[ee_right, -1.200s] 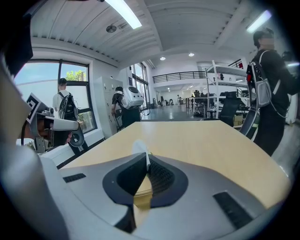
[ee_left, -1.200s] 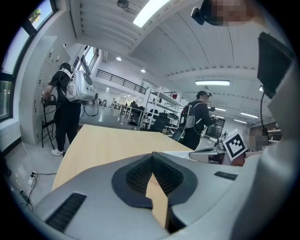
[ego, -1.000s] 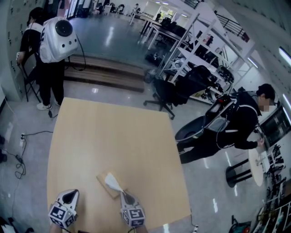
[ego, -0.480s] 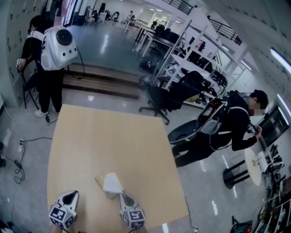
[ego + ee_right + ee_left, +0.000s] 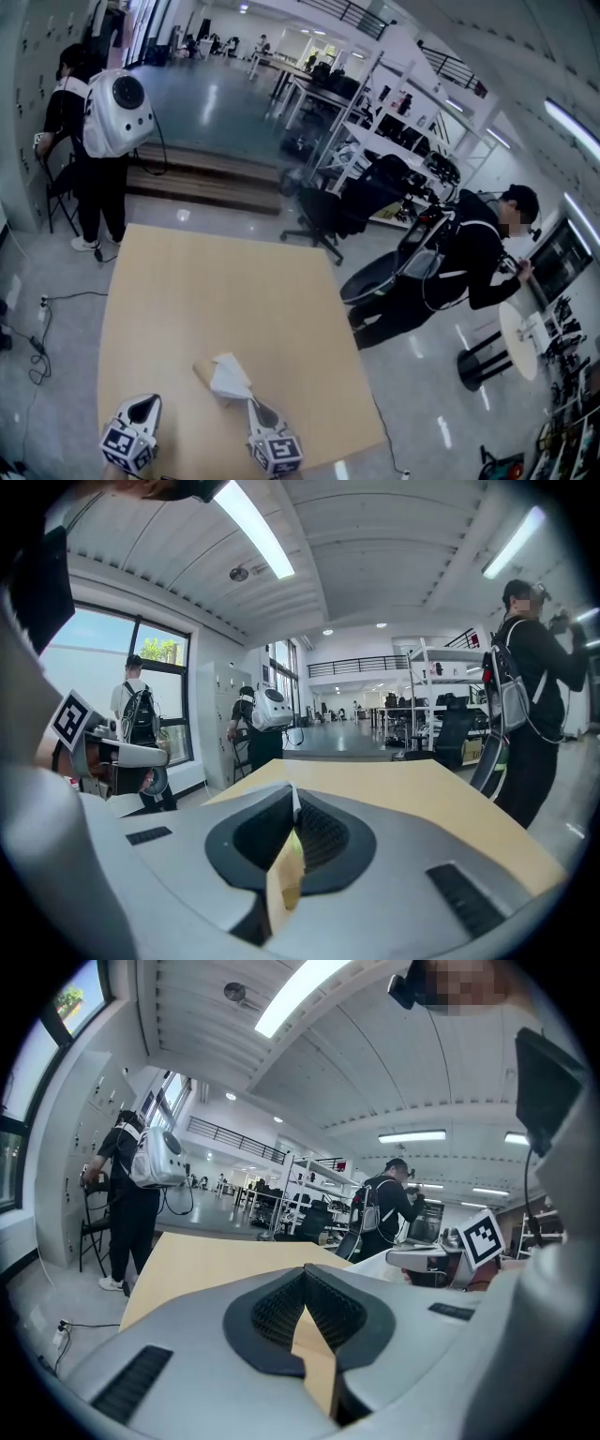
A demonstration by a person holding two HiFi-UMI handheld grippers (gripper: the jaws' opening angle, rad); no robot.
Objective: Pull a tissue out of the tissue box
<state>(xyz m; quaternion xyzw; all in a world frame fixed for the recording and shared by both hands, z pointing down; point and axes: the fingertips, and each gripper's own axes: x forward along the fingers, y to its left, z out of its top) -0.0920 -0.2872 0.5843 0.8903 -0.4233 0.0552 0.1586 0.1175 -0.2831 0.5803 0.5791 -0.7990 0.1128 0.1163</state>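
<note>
Person, far left: stands on the floor beyond the bench's left far corner, wearing a white backpack (image 5: pixel 114 101) and facing a wall of lockers.
Left tongs (image 5: pixel 142 404): near edge of the bench, left of the tissue box; tips closed together with nothing between them; apart from the box and the tissue.
Bench (image 5: pixel 225 272): pale wood top, bare apart from the box near its front edge.
Tissue box (image 5: pixel 200 368): low tan box lying flat on the bench near the front, set askew to the bench edge, between the two tongs and slightly beyond them.
Tissue (image 5: pixel 228 375): white sheet standing in a peak over the box top, its near corner drawn to a point at the right tongs; whether its lower end is clear of the box cannot be told.
Right tongs (image 5: pixel 253 404): just nearer than the box; tips closed on the tissue's corner, a white sliver showing between the pads.
Office chair (image 5: pixel 323 208): black, on the floor beyond the bench's right far corner.
Person, right: dressed in black (image 5: pixel 473 258), bent toward a small round table (image 5: pixel 517 339).
</note>
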